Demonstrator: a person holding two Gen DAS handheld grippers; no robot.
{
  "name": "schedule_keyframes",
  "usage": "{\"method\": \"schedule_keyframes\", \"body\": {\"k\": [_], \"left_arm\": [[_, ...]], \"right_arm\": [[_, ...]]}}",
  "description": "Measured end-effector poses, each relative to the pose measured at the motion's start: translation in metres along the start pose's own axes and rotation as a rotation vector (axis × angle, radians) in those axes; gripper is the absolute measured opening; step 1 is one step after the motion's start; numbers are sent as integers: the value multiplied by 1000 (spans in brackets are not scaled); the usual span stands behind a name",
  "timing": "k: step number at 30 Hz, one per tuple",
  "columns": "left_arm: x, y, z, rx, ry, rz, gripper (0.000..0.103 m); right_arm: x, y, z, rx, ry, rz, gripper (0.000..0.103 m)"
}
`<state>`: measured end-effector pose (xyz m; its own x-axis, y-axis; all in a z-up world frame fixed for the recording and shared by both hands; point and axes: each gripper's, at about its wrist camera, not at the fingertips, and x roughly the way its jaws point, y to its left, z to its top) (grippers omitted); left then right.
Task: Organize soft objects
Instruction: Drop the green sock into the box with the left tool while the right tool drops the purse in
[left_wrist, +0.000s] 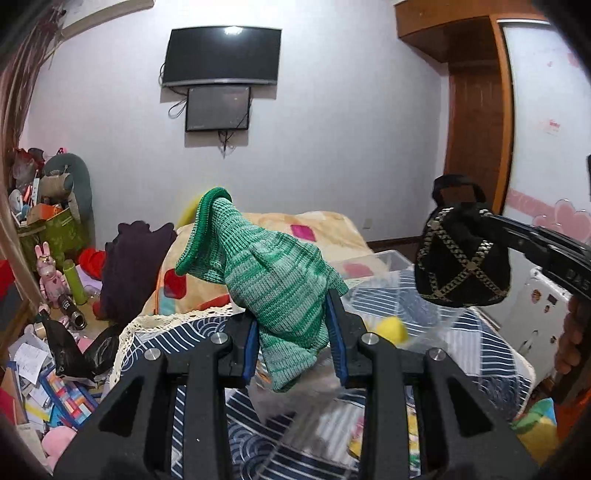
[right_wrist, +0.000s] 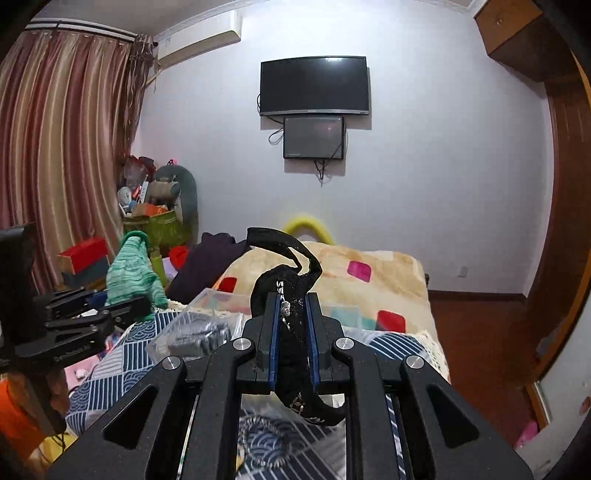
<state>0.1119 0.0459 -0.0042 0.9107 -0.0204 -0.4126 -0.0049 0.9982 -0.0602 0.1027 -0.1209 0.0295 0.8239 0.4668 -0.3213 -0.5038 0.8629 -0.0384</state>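
Observation:
My left gripper (left_wrist: 293, 325) is shut on a green striped knit sock (left_wrist: 273, 280) and holds it up above the bed; the sock's cuff points up and left. It also shows at the left of the right wrist view (right_wrist: 131, 273), held by the left gripper (right_wrist: 144, 301). My right gripper (right_wrist: 291, 314) is shut on a black sock with a gold chain pattern (right_wrist: 291, 291). In the left wrist view this black sock (left_wrist: 461, 258) hangs from the right gripper (left_wrist: 491, 221) at the right, above a clear plastic box (left_wrist: 391, 291).
The bed has a blue patterned quilt (left_wrist: 476, 339) and a beige blanket with coloured squares (right_wrist: 369, 273). A clear box holding dark items (right_wrist: 199, 332) lies on it. A dark garment (left_wrist: 129, 266) lies at the bed's left. Clutter (left_wrist: 44, 350) covers the floor at left.

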Motion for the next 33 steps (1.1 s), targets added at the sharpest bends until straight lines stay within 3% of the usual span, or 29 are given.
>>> {"method": "schedule_keyframes", "body": {"k": [7,15,26,29,33], "left_arm": [[53,10,2,-42,132,-44,32],[90,-1,-4,-10,224,-45,34],[89,13,-11,-74,271,-59,66],[80,7,-13,-36,260,-51,70],[68,-1,-15,-4,245,-55,73]], "right_arm": [[27,7,-10,-4,54,-8,12],[64,2,-31,-27,169,-53,12],[85,-8,-52,-19,296,-38,14],[78,-7,-53,-25,304,-30,22],[72,-4,-51,-37,293,-24,49]]}}
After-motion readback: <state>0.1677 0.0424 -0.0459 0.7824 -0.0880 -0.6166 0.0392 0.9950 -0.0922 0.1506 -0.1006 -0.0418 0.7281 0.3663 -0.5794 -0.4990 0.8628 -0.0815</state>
